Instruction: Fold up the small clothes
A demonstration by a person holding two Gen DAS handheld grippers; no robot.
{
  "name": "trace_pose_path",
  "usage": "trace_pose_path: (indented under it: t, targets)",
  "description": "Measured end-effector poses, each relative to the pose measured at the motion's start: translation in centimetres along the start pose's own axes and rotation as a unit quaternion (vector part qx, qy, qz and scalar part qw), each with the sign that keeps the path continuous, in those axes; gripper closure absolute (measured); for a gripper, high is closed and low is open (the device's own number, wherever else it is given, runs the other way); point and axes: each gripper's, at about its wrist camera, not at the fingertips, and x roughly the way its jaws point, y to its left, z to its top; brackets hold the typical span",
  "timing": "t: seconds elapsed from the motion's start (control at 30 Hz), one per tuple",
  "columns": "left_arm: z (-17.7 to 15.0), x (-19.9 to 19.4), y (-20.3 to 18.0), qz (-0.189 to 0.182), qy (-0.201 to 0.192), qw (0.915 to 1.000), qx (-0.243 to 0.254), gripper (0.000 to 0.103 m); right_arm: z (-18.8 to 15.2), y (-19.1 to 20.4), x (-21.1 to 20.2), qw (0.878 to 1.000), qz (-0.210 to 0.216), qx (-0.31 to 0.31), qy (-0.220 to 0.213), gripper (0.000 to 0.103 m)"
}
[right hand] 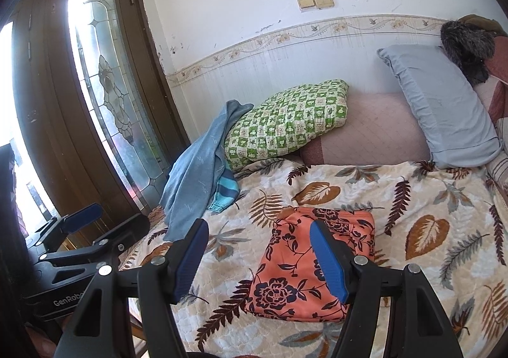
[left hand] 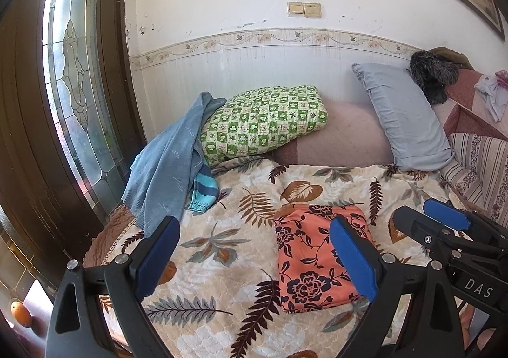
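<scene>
I see L gripper (left hand: 255,258) & R gripper (right hand: 258,258) both wide open, empty | folded floral cloth (left hand: 317,259) on leaf-print blanket (left hand: 222,250)

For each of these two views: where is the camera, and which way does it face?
Left wrist: on the left gripper, facing the bed and back wall; its open fingers frame the folded floral garment; right gripper at right.
Right wrist: on the right gripper, same heading; left gripper at left.
Shared: garment, green checked pillow, blue sweater.
</scene>
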Motion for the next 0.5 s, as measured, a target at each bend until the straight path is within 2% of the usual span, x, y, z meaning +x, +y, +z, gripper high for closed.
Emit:
trace_pose_path:
  t: [0.5]
  targets:
    - [0.0,1.4,-0.3,-0.012,0.005,0.9999,-0.004,0.008,-0.1,-1.0,1.1,1.0,0.009,0.01,0.004,0.033]
